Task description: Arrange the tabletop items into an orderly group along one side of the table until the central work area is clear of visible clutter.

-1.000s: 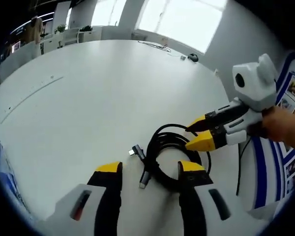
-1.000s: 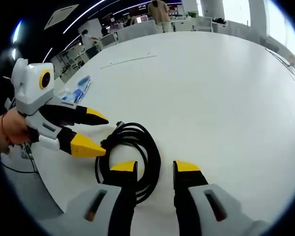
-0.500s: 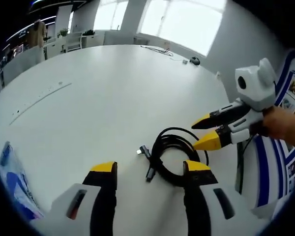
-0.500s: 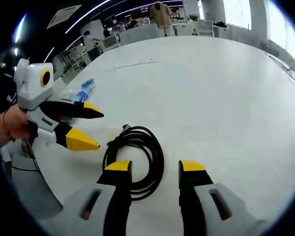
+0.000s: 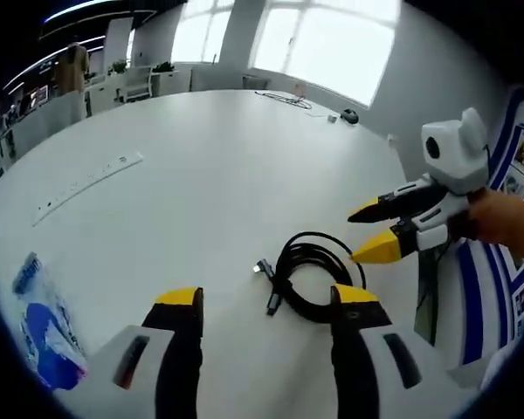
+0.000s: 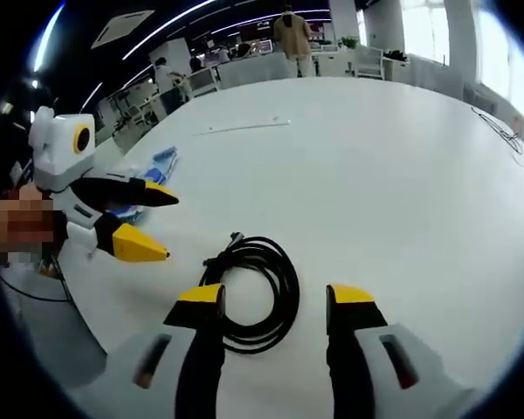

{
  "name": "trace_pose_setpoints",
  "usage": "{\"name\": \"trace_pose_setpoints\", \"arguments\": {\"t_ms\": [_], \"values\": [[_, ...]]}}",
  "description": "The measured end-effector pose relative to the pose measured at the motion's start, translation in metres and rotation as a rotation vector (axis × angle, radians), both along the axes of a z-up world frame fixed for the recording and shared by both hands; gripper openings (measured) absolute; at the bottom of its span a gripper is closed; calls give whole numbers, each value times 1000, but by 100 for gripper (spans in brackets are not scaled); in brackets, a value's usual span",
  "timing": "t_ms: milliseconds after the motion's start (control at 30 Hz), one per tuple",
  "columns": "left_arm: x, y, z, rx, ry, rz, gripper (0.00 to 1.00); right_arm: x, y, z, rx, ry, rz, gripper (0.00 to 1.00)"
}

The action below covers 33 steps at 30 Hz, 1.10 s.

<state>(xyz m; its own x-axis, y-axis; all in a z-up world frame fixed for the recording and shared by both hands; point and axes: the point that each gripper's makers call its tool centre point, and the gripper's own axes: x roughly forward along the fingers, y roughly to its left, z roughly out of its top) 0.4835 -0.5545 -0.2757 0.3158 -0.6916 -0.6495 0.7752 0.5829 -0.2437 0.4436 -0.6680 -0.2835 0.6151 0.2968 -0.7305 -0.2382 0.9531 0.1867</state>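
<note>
Black cable, wound into a loose coil with its plug ends poking out to one side, lies flat on the white tabletop close to the near edge where the person stands, which suits a task of grouping things along one side. Nothing grips it: the left gripper has its yellow-tipped fingers spread wide on either side of the coil, and the right gripper likewise hangs above it with fingers wide, so the coil looks set down rather than carried. A blue and white packet rests near the same edge, well apart from the cable, probably the next thing to bring alongside. A thin pale strip lies further toward the middle, and small dark items sit by the far edge.
</note>
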Motion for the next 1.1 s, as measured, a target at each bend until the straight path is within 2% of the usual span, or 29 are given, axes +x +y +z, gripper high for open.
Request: {"name": "trace_pose_setpoints", "arguments": {"t_ms": [267,700,1100], "values": [[0,14,12,-10,-23,25,63,2,5,14,-7,-30,13,50],[-4,43,31,-17,-47,74,67,5,30,33,-10,-68,65,54],[-12,80,47,-24,-64,137,68,1,56,49,-3,-97,101,54]]}}
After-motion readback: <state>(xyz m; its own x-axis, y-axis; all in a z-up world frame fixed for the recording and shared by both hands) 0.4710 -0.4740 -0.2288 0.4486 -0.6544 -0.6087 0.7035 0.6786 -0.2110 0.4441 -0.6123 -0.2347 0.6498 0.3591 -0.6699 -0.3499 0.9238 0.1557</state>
